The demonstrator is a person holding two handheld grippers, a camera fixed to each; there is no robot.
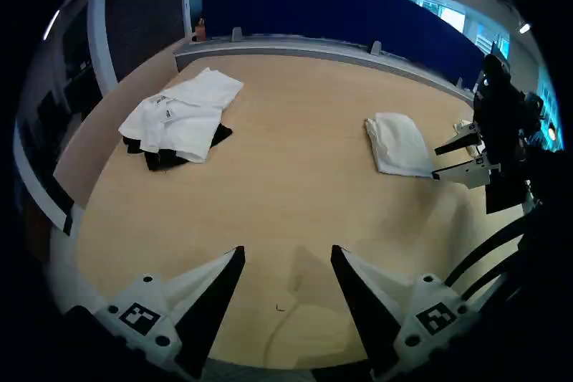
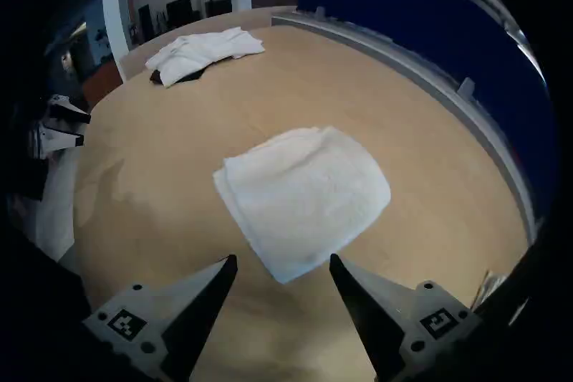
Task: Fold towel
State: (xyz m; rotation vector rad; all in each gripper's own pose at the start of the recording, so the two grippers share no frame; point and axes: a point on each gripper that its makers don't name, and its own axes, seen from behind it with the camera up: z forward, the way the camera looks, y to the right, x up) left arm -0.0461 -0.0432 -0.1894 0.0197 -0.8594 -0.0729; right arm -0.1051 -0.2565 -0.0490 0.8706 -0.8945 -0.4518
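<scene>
**Left gripper view**
Left gripper [image 1: 286, 253]: 2 dark wedge-shaped fingers on white mounts, spread apart, nothing betw. them.
Marker tags [image 1: 140, 317]: 2, square, blk/white, 1 per finger.
Table [image 1: 301, 188]: smooth pale wood-look top w/ curved edge.
Towel [image 1: 397, 144]: 1, white, soft, folded to a thick rounded rectangle, flat on the table's right part, well apart from this gripper.
Right gripper [image 1: 465, 156]: at the right edge, just beside the towel, fingers apart.
Clothes pile [image 1: 183, 117]: 1, rumpled white fabric over black cloth, far left of table.
Partition [image 1: 336, 9]: 1, dark blue, behind table.

**Right gripper view**
Right gripper [image 2: 281, 260]: fingers apart, not clamped on anything.
Towel [image 2: 304, 199]: terry-like nap, stacked layers visible on its left edge; near corner points into the gap betw. the fingertips, contact can't tell.
Left gripper [image 2: 61, 124]: small, far left, off the table edge.
Clothes pile [image 2: 204, 52]: far end of table.
</scene>
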